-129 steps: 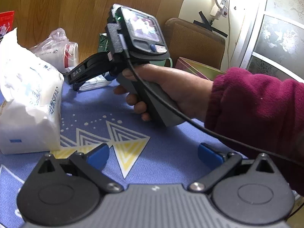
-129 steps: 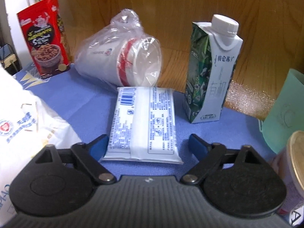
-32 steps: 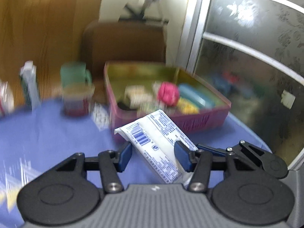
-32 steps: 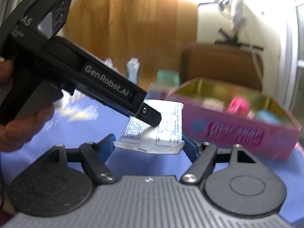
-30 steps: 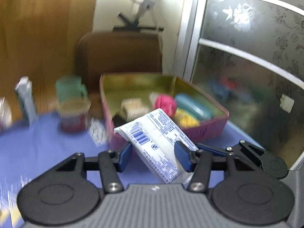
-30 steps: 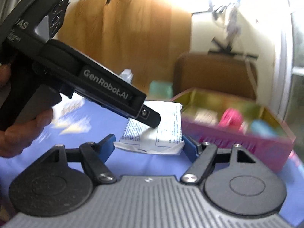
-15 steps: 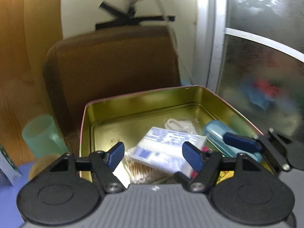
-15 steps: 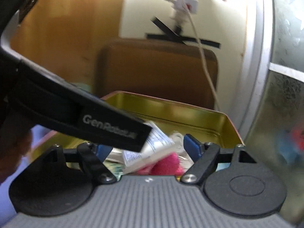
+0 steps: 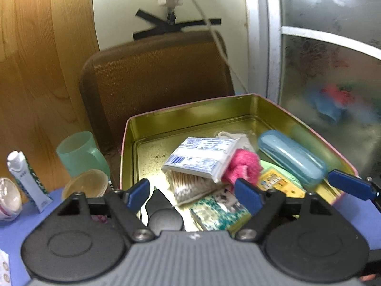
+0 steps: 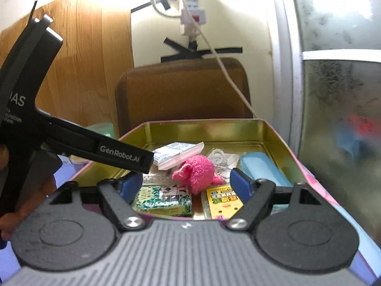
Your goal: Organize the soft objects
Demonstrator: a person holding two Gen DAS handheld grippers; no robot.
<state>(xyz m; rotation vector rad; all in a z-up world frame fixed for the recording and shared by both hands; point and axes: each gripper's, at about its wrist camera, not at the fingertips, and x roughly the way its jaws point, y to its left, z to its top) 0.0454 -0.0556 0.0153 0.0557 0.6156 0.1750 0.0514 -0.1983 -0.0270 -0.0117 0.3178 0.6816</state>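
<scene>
A white tissue pack with blue print (image 9: 202, 157) lies tilted inside the pink tin box (image 9: 190, 109), on a bag of cotton swabs (image 9: 188, 186) and against a pink fuzzy toy (image 9: 241, 166). It also shows in the right wrist view (image 10: 178, 155), behind the pink toy (image 10: 196, 170). My left gripper (image 9: 191, 191) is open and empty just above the box's near edge. My right gripper (image 10: 185, 182) is open and empty over the box's (image 10: 214, 128) near side. The left gripper's body (image 10: 71, 140) crosses the right wrist view.
The box also holds a blue case (image 9: 290, 157), a yellow card pack (image 9: 278, 183), a green-patterned pack (image 9: 219, 212) and a black object (image 9: 162, 212). A green cup (image 9: 78, 152), a lidded tub (image 9: 85, 183) and a small carton (image 9: 26, 178) stand to the left. A brown chair back (image 9: 157, 81) is behind.
Both grippers carried the tissue pack from the table to the box. They have opened and the pack now lies loose inside the box. Both grippers have drawn back slightly.
</scene>
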